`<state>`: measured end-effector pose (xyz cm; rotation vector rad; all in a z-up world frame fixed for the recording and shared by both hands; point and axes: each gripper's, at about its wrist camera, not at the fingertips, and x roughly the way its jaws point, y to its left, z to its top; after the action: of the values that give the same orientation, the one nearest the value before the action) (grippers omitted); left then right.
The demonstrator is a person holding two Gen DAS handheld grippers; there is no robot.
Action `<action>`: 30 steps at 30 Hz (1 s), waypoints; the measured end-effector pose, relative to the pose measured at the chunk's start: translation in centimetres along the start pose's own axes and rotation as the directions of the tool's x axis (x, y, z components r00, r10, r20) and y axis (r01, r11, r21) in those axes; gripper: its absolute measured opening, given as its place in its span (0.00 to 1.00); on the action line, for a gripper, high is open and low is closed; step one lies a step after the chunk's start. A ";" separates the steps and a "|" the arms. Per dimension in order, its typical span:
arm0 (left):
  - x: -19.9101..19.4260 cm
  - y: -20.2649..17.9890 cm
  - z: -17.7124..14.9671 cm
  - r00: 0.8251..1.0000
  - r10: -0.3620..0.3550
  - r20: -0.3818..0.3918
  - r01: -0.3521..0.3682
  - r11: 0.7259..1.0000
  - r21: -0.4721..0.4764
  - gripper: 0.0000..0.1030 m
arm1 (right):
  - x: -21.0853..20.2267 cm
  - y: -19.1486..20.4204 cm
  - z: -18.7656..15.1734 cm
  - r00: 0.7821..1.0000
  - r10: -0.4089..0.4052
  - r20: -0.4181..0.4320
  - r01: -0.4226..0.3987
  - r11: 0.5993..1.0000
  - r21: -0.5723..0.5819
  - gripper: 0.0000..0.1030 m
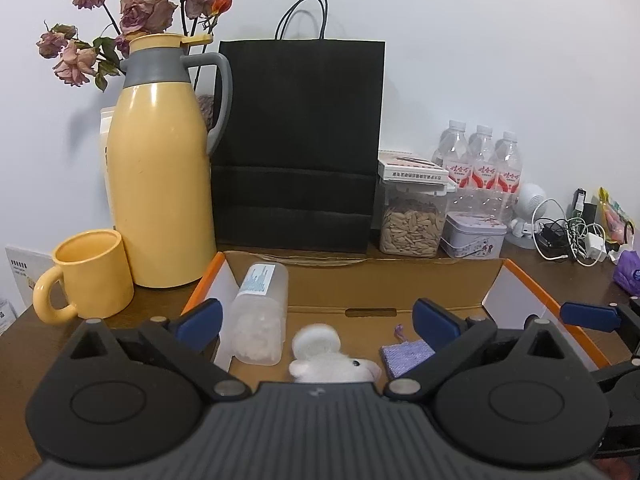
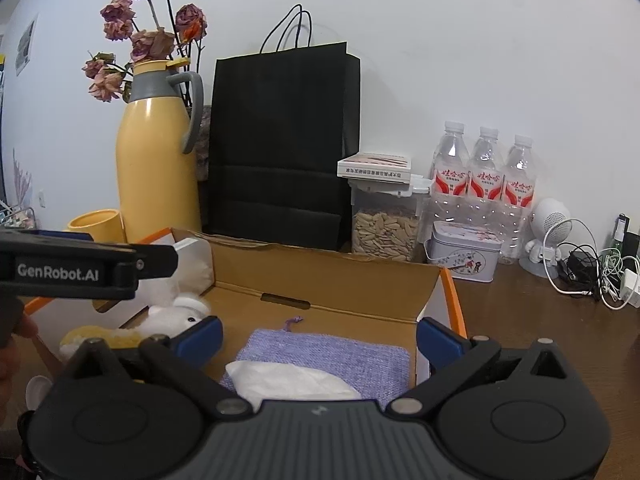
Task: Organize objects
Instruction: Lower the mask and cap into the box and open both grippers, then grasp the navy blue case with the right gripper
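On the left a yellow mug point(image 1: 94, 274) and thermos point(image 1: 160, 176) stand on the table point(image 1: 560, 280), outside the cardboard box point(image 1: 360, 284) that I take to be where things go. My left gripper point(image 1: 316, 320) hangs wide over the box with nothing between its pads; below it lie a clear plastic container point(image 1: 260, 316) on its side, a white plush toy point(image 1: 336, 368) and the corner of a purple pouch point(image 1: 406, 354). My right gripper point(image 2: 320, 330) is just as wide and empty, above that pouch point(image 2: 332, 354) and a white tissue point(image 2: 292, 380) resting on it. So several things are already in the box — I judge the job well along, though the tin point(image 2: 464, 254), seed jar point(image 2: 386, 232) and cables point(image 2: 592, 272) on the right may yet need tidying. My gripper bodies hide the box's near edge, and a yellow fuzzy thing point(image 2: 100, 336) beside the plush is too cut off to name.
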<state>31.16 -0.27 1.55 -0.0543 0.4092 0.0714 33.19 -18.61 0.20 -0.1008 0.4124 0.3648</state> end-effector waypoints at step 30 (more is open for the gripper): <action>-6.5 0.3 0.5 0.995 -0.040 0.086 0.043 0.998 -0.035 1.00 | -5.5 0.7 -0.1 0.998 -0.018 0.063 0.018 1.000 -0.002 1.00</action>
<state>25.38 -0.28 4.63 -0.0957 0.3209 0.0398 28.23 -19.79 2.33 -0.0947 0.3486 0.3500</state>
